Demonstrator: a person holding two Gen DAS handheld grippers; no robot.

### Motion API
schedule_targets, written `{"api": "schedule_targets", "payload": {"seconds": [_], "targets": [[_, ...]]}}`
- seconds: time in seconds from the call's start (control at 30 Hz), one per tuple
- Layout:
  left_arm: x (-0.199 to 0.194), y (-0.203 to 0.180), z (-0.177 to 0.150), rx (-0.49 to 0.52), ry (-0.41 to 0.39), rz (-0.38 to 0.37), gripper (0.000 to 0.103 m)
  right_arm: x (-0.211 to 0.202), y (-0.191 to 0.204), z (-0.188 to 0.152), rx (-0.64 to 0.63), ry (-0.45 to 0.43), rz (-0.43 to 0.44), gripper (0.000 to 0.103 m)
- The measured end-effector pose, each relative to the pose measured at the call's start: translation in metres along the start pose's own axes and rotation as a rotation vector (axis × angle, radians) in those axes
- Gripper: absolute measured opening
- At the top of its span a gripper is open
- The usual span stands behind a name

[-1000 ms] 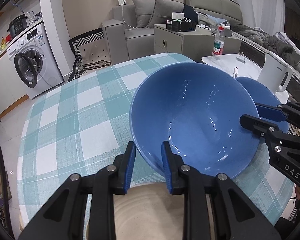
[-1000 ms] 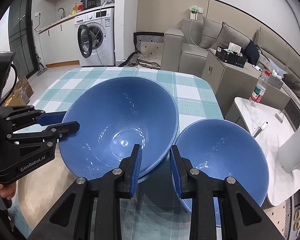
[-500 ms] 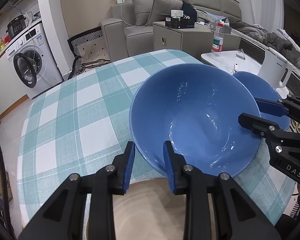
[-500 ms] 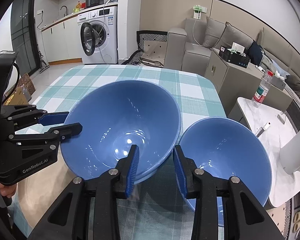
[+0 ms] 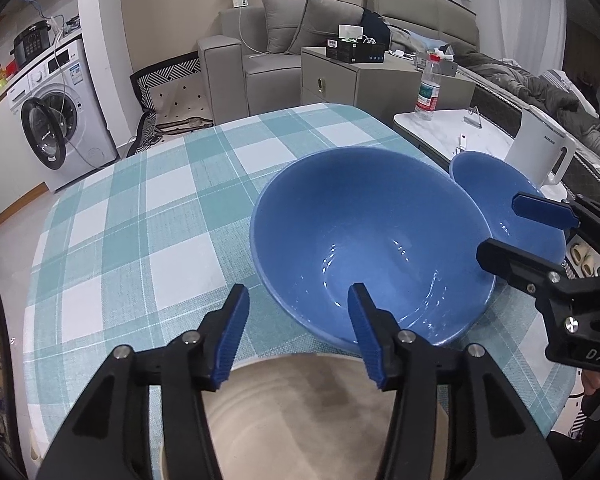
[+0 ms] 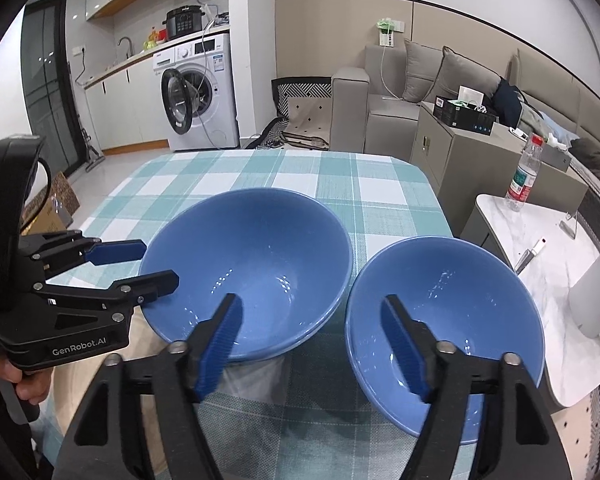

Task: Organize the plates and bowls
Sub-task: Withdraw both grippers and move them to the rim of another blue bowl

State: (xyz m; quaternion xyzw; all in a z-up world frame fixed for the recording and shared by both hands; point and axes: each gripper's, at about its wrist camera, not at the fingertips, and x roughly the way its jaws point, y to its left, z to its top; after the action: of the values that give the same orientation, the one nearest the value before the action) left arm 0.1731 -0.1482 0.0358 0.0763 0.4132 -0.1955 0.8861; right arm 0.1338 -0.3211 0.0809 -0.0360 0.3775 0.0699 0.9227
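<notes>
A large blue bowl (image 5: 372, 236) rests on the checked tablecloth, also in the right wrist view (image 6: 252, 264). A smaller blue bowl (image 6: 456, 320) sits to its right, partly hidden behind it in the left wrist view (image 5: 500, 200). A beige plate (image 5: 320, 416) lies under my left gripper. My left gripper (image 5: 296, 324) is open and empty at the large bowl's near rim. My right gripper (image 6: 312, 340) is open and empty, straddling the gap between the two bowls.
The table (image 5: 140, 208) with teal and white checks reaches back toward a washing machine (image 6: 200, 92) and sofa (image 5: 276, 48). A white side table (image 6: 548, 280) with a bottle (image 6: 522, 180) and a kettle (image 5: 540, 156) stands right of the bowls.
Both grippers have opened wide and let go of the large blue bowl's rim. The bowl now rests on the table. Both cameras have pulled back slightly.
</notes>
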Motion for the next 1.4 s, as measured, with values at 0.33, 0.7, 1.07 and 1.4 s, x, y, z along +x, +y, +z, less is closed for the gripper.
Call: {"api": "schedule_targets", "payload": {"seconds": [0.33, 0.7, 1.07, 1.4], "targets": [[-0.008, 0.002, -0.001, -0.027, -0.024, -0.011, 0.081, -0.004, 0.006, -0.005, -0.038, -0.006, 0.016, 0.1], [-0.03, 0.006, 0.0, -0.081, -0.088, -0.03, 0.103, -0.028, -0.008, -0.008, 0.028, -0.065, 0.029, 0.102], [-0.045, -0.012, -0.005, -0.086, -0.117, -0.029, 0.103, -0.064, -0.045, -0.015, 0.133, -0.139, 0.014, 0.102], [-0.049, -0.036, -0.001, -0.091, -0.136, -0.028, 0.103, -0.09, -0.081, -0.021, 0.205, -0.177, -0.011, 0.102]]}}
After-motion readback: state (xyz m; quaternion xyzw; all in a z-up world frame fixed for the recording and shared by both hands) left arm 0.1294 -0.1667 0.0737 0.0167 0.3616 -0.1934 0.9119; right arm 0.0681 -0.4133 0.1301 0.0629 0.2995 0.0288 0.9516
